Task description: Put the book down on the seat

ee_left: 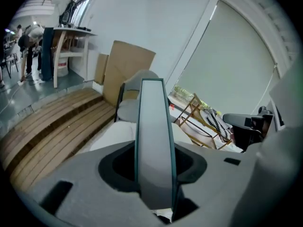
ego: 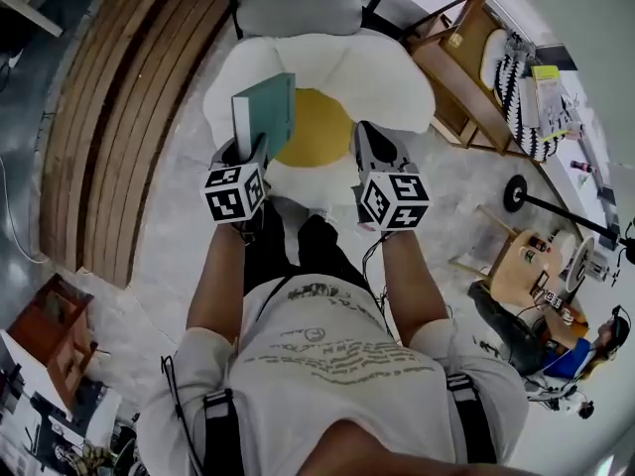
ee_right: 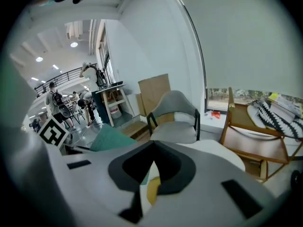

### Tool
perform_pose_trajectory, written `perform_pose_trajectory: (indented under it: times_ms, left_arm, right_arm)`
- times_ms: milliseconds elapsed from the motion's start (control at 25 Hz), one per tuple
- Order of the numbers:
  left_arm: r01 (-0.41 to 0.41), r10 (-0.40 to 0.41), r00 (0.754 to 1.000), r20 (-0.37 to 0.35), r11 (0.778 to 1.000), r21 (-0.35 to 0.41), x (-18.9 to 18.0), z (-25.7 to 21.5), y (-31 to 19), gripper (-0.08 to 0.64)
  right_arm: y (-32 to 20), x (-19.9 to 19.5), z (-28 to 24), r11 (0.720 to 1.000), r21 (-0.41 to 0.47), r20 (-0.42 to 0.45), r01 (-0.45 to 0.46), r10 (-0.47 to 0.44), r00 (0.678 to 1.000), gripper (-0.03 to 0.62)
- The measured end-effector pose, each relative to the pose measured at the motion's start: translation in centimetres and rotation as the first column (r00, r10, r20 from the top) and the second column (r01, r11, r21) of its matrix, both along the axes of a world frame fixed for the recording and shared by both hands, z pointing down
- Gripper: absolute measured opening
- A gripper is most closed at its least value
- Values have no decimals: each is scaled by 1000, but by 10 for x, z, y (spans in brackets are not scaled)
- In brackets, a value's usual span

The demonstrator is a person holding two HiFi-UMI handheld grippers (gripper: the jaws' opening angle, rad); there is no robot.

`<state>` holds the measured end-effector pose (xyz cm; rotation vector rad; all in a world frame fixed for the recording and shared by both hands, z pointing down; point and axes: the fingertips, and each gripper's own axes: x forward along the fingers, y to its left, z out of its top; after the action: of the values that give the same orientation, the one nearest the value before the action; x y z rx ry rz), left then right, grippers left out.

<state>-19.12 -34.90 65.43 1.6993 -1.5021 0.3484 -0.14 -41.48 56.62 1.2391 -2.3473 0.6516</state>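
Note:
A teal book stands upright in my left gripper, which is shut on its lower edge. In the left gripper view the book's page edge rises straight up between the two jaws. Below and ahead lies the seat, a white flower-shaped cushion with a yellow centre. The book hangs over the cushion's left half, above it. My right gripper hovers over the cushion's near right part, shut and empty. The right gripper view shows its jaws meeting at the tips, with the teal book to the left.
A grey chair stands just beyond the cushion. A wooden folding chair with a striped cushion is at the right. Wooden slats run along the left. A small round wooden table sits at the right, a brown box at the lower left.

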Motion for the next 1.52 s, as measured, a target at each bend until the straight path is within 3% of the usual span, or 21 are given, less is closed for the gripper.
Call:
perform_pose_trajectory:
  times_ms: [200, 400, 720, 960, 1120, 1240, 1360, 1520]
  left_arm:
    - [-52, 45, 992, -118, 997, -51, 15, 73, 17, 173]
    - [-75, 46, 956, -289, 993, -90, 27, 148, 26, 173]
    - [-74, -1, 817, -576, 992, -106, 24, 259, 26, 173]
    - [-110, -19, 754, -656, 982, -155, 21, 334, 40, 173]
    - [-70, -107, 683, -723, 975, -210, 14, 371, 41, 173]
    - [-68, -137, 645, -751, 969, -236, 15, 392, 47, 175]
    - [-62, -162, 643, -749, 963, -262, 12, 408, 52, 178]
    - [-35, -191, 708, -680, 952, -305, -14, 430, 62, 208]
  right_arm:
    - [23, -11, 67, 995, -91, -50, 43, -48, 998, 28]
    - [29, -33, 122, 990, -111, -48, 86, -92, 995, 28]
    - [48, -59, 216, 973, -194, -64, 125, -139, 988, 28]
    - [66, -45, 272, 961, -263, -62, 79, -99, 993, 28]
    - [74, -39, 292, 956, -283, -68, 72, -95, 993, 28]
    - [78, -27, 298, 954, -294, -64, 66, -88, 994, 28]
    - [83, -20, 300, 947, -312, -44, 74, -92, 995, 28]
    - [98, -36, 307, 936, -331, -50, 123, -147, 988, 28]
